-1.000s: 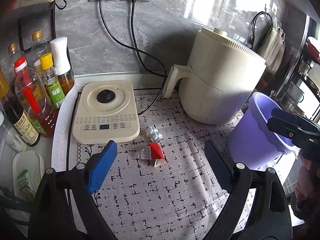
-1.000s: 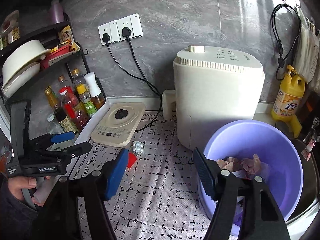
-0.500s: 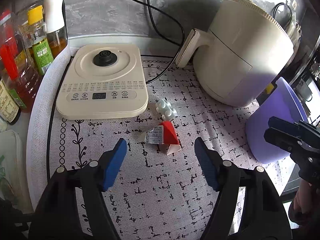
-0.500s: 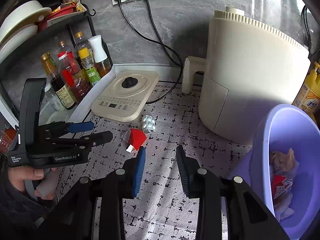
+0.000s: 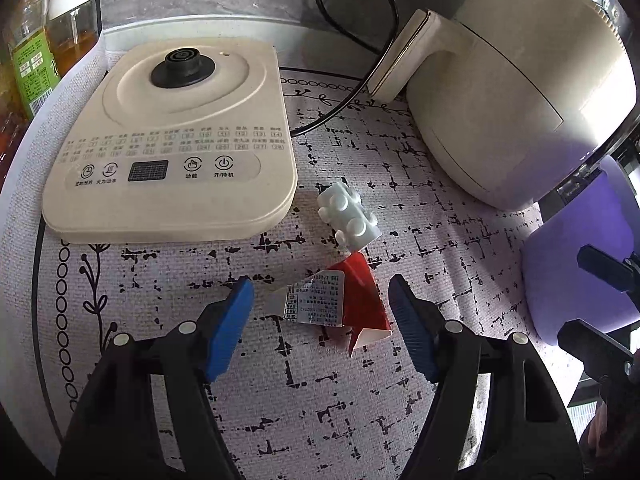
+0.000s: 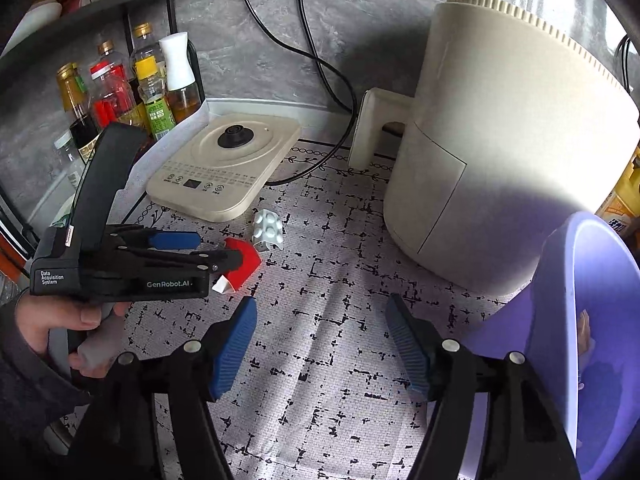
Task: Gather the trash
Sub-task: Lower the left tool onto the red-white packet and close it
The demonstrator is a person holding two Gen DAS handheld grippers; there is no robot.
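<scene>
A crumpled red carton with a silver label lies on the patterned mat. My left gripper stands open low over it, a blue pad on each side, neither touching. A white studded plastic piece sits just beyond the carton. In the right wrist view the left gripper reaches the red carton from the left, beside the white piece. My right gripper hovers over bare mat, its jaws opening with nothing between them. The purple bucket stands to its right, with scraps inside.
A cream appliance base lies at back left and a cream air fryer at back right, with a black cable between them. Oil and sauce bottles line the left wall under a rack. A yellow bottle stands behind the bucket.
Both grippers came down toward the mat. The left one moved in until its jaws, now narrower, flank the red carton. The right jaws narrowed, then spread again.
</scene>
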